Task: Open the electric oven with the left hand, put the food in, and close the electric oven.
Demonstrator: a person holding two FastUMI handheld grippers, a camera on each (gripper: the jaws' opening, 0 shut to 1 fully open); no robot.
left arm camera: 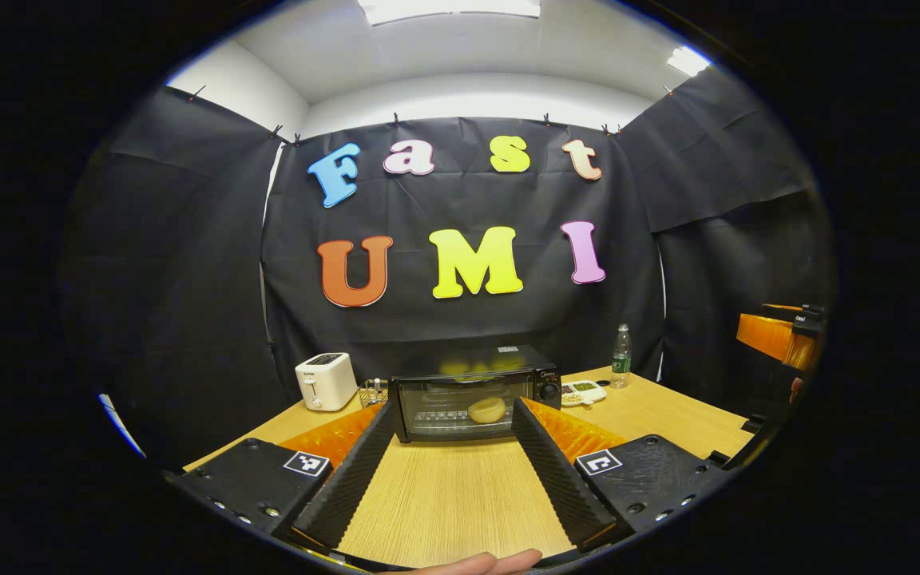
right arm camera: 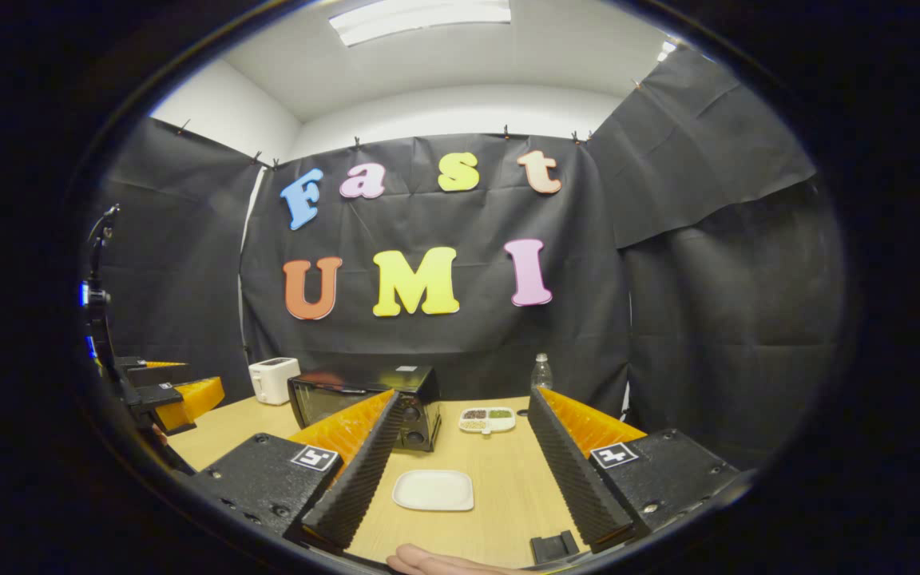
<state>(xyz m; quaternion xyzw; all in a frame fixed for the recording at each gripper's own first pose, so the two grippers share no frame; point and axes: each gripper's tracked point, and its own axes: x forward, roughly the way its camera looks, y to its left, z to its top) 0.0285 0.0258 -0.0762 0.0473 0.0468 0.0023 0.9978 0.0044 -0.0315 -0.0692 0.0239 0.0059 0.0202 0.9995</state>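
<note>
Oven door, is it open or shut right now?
Shut: the oven door stands upright against the oven's front, with the bread roll visible behind its glass.

Ahead of my left tool the tabletop lay bare right up to the electric oven, whose shut glass door barred the way inside. A white toaster flanked it on one side, a sectioned snack dish and water bottle on the other. Before my right tool sat a white plate, with open wood beyond.
</note>
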